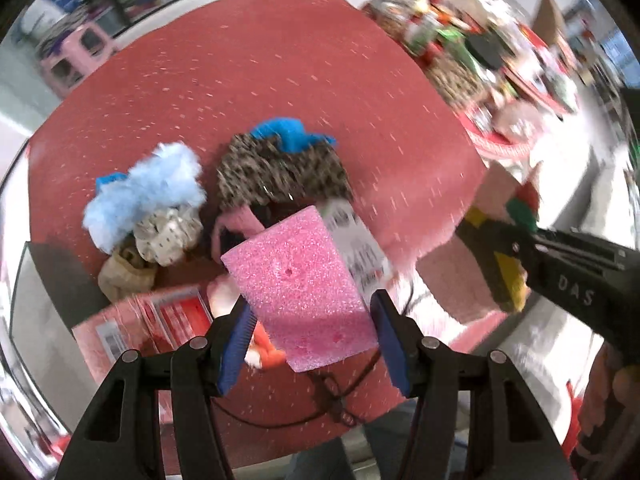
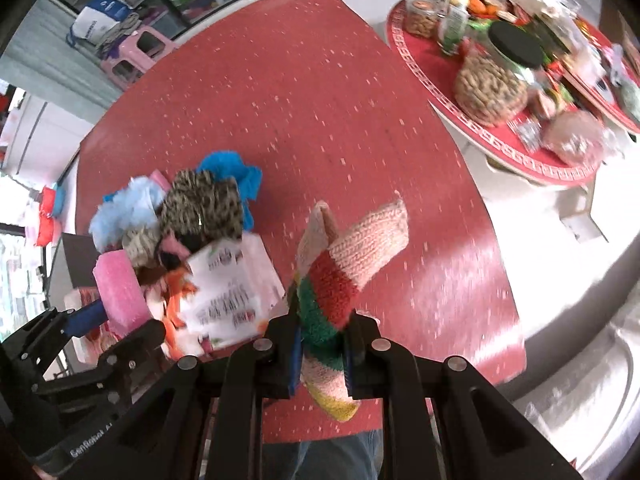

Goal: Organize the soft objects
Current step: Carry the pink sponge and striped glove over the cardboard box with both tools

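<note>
Sponge [image 1: 304, 284] between left tool [image 1: 312, 328] pads

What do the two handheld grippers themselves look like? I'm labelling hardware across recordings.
Both the left gripper and the right gripper are matte black, with angular linkage arms joined by round silver pivot pins. Blue ribbed pads line the jaws. White lettering marks the bodies: "DAS" on the right one, "GenRobot" on the left. No cables or sleeves are clearly visible.

pink sponge block [image 1: 304, 280] was held tilted above a pile: pale blue fluffy piece [image 1: 148, 192], leopard-print cloth [image 1: 280, 172]. striped knit sock [image 2: 340, 280] was clamped upright.
</note>
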A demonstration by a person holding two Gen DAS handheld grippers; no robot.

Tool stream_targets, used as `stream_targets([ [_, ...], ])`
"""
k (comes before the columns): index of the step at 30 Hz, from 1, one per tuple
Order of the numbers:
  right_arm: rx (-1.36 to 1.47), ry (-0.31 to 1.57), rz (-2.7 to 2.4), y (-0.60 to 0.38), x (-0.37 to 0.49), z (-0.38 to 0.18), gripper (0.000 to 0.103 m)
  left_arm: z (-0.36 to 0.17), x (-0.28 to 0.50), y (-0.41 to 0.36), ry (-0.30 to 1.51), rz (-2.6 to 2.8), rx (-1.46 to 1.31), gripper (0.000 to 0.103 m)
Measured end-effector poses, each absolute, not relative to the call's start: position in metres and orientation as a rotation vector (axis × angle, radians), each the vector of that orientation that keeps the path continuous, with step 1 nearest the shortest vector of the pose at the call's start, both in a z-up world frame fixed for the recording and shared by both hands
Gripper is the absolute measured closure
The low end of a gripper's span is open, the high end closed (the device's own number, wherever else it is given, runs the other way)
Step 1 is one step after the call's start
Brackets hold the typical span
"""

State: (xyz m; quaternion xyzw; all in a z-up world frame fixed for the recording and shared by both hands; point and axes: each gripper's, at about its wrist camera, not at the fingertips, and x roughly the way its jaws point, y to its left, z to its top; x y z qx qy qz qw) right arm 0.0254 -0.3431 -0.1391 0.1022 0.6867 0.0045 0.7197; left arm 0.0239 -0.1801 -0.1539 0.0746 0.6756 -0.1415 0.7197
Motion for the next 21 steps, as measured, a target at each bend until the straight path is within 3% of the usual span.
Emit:
stream_targets([
  [21, 0.115, 1.601, 0.118, -0.239, -0.073, -0.145, 0.086, -0.161, -0.072, -0.105, 1.514, -0.368, 0.256, 0.041],
])
